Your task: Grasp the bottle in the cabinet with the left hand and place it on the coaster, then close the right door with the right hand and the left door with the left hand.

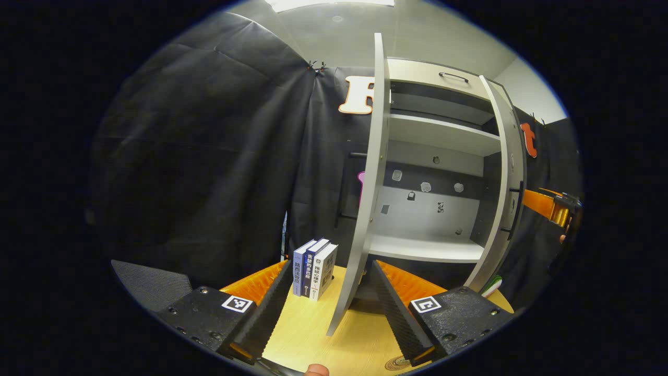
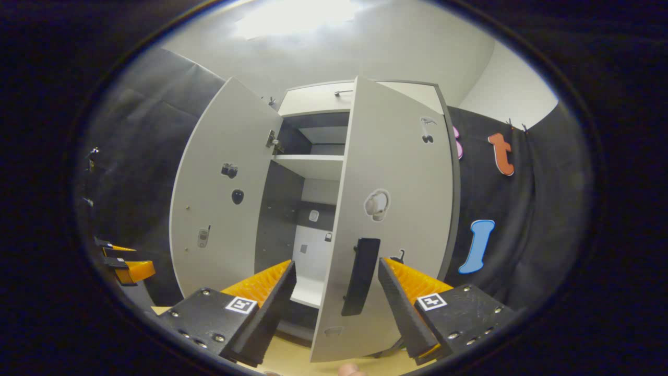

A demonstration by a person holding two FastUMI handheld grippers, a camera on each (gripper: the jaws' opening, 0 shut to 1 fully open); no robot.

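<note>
Between our left gripper [image 1: 330, 297] fingers, in the left gripper view, stands the free edge of the pale grey cabinet's left door [image 1: 371, 172], swung nearly edge-on to us and running tall and upright; the fingers are spread wide with nothing clamped, the door edge in the gap but touching neither. Past it we look into the tall grey cabinet [image 1: 436, 156], and its shelves are bare, so we judge the bottle is already out. At the bottom edge, a round brown ribbed disc, probably the coaster [image 1: 396, 363], peeks beside our right finger; whether the bottle sits there we cannot tell. Three upright white and blue books [image 1: 314, 269] stand on the light wooden tabletop [image 1: 308, 334] just left of the door. Far right, beside the right door [image 1: 503, 183], the other gripper shows, orange and black. Over to the right gripper view now: the right gripper [image 2: 336, 303] is released too, fingers well apart, and the long black vertical handle [image 2: 360, 275] on the grey right door's outer face [image 2: 396, 209] hangs between them, nearer the right-hand finger and farther off than the tips. The door is partly swung in, the left one open wide beyond. We reckon the right door is the step in hand: its face lies straight ahead of the right fingers, so a forward push should close it.
</note>
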